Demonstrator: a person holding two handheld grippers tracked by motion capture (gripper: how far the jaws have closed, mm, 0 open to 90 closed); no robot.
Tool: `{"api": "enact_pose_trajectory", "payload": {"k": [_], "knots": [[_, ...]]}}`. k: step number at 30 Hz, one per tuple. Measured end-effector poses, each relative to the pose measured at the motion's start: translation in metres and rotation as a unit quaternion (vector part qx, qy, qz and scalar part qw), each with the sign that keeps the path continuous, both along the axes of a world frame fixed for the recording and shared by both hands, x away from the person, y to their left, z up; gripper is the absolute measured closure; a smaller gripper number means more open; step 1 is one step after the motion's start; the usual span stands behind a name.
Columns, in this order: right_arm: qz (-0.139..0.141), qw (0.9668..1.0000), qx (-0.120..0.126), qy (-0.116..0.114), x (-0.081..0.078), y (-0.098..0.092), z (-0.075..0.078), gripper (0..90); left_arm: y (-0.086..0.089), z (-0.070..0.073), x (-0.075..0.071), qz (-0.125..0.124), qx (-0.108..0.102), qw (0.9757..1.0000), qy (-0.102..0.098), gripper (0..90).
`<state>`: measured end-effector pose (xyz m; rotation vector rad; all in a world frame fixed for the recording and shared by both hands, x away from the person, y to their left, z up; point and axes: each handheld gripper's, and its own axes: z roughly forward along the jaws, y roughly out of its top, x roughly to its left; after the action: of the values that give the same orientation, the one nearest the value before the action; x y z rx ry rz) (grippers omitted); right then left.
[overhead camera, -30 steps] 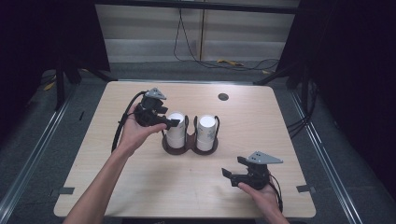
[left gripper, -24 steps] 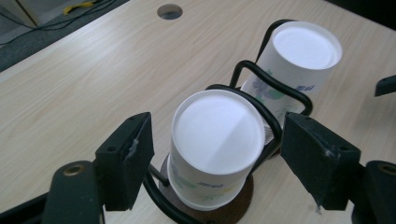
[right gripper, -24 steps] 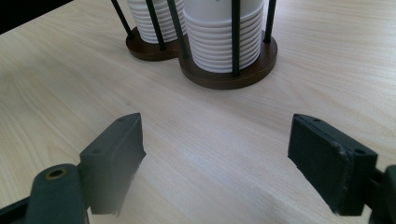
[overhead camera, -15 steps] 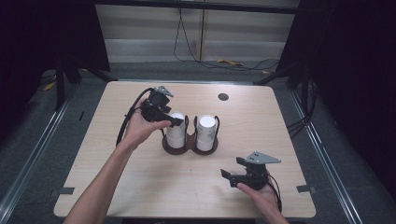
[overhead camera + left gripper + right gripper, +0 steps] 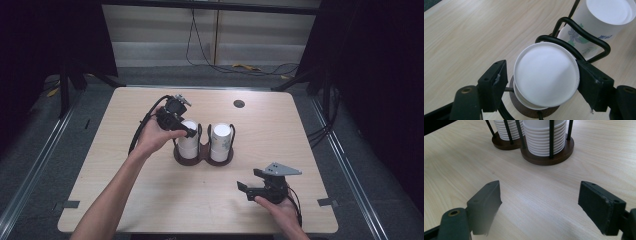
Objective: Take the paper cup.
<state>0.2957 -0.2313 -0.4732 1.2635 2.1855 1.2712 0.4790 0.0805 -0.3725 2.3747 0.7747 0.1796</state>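
Note:
Two stacks of upturned white paper cups stand in a dark wire holder (image 5: 202, 159) with round brown bases at mid table. My left gripper (image 5: 186, 131) reaches over the left stack (image 5: 188, 145). In the left gripper view the top cup (image 5: 546, 72) sits between the jaws of the left gripper (image 5: 541, 87). One pad touches its edge and the other stands a small gap off. These jaws have just been opening a little. The flower-printed right stack (image 5: 599, 17) stands beyond. My right gripper (image 5: 248, 180) rests open near the front right, with nothing between its jaws.
The wire holder's loop (image 5: 584, 32) rises between the two stacks, close to the left gripper's far jaw. A small dark round disc (image 5: 239, 104) lies at the back of the table. In the right gripper view the holder base (image 5: 549, 158) lies ahead across bare wood.
My left gripper has moved right, from beside the left stack to over its top cup. The right gripper has stayed in place.

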Motion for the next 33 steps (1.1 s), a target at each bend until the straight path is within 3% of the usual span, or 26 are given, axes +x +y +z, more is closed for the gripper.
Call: {"api": "enact_pose_trajectory", "payload": {"k": [12,19,22,33], "knots": [[0.001,1.0,-0.003,0.002,0.0,0.001,0.0,18.6,-0.01,-0.004,0.001,-0.001,0.03,0.9995,0.001,28.8],[0.0,1.0,-0.003,0.003,0.0,0.0,0.0,18.7,-0.011,-0.008,0.002,0.0,0.034,0.9994,0.011,27.5],[0.0,1.0,-0.003,0.004,0.0,0.0,0.0,18.9,-0.011,-0.008,0.002,-0.007,0.039,0.9991,0.015,31.7],[-0.002,1.0,-0.006,0.007,0.0,0.0,-0.001,19.3,-0.008,-0.007,0.002,-0.005,0.03,0.9994,0.015,32.8]]}}
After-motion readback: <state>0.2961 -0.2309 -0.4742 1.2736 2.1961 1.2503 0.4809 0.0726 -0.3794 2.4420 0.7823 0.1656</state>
